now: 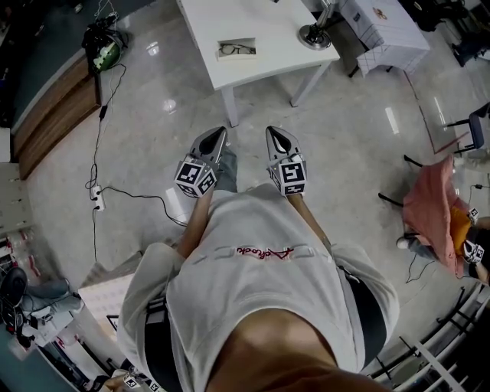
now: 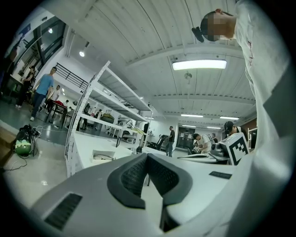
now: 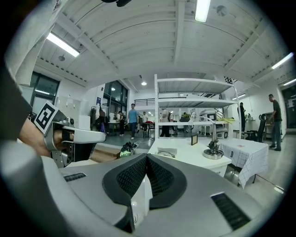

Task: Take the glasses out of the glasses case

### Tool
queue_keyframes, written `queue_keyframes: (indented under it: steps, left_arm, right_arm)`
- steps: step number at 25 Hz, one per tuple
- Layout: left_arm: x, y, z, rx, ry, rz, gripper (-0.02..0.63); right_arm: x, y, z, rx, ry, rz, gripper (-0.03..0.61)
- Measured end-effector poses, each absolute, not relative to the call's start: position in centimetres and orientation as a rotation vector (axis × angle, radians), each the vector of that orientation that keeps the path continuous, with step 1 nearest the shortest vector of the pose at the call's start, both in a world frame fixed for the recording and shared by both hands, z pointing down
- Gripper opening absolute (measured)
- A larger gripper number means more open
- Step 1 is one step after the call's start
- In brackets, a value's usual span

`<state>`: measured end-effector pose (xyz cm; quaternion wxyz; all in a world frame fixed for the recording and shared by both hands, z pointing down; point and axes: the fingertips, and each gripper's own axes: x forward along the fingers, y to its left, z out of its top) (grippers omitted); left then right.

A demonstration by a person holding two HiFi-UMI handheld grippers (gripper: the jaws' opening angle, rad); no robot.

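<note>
An open white glasses case (image 1: 236, 49) with dark-framed glasses inside lies on the white table (image 1: 268, 23), well ahead of me. It also shows small in the left gripper view as the case (image 2: 102, 156) and in the right gripper view as the case (image 3: 166, 152). My left gripper (image 1: 222, 131) and right gripper (image 1: 270, 130) are held side by side at waist height over the floor, short of the table. Both point level toward it. The left gripper (image 2: 147, 156) has its pads together with nothing between them. The right gripper (image 3: 146, 156) is also shut and empty.
A desk lamp base (image 1: 315, 36) stands on the table's right end. A second table with a grid cloth (image 1: 390, 31) is behind it. On the floor lie a power strip with a cable (image 1: 97, 195) and a bag (image 1: 103, 46) at left; a chair draped in pink cloth (image 1: 432, 210) stands at right.
</note>
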<state>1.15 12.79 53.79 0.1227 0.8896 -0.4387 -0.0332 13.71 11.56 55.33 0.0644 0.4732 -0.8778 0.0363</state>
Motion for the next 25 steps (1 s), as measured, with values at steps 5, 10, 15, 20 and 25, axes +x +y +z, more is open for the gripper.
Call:
queue_keyframes:
  steps: [5,10,15,20,25]
  left_arm:
    - [0.6,10.2,54.2,2.589,-1.271,-0.113,-0.002]
    - [-0.7,6.7,54.4,2.587,-1.273,-0.123,-0.002]
    - [-2.4,2.9,54.5,2.587,-1.276,-0.126,-0.002]
    - [-4.7,-0.6,54.5,2.583,-1.255,-0.141,-0.002]
    - [-5.5,-5.0,53.8,2.581,-1.221,-0.166,-0.002]
  right_arm:
    - [12.9,8.9,55.5,1.414,-2.639,0.098,0.008]
    - [11.8,5.5,55.6,1.419,-2.636,0.093,0.008]
    - [10.0,1.9,55.9,1.409,-2.633,0.101,0.008]
    - [7.5,-1.7,55.8,1.394,-2.618,0.089,0.008]
    - [6.5,-6.0,55.2,1.397,-2.584,0.089,0.008]
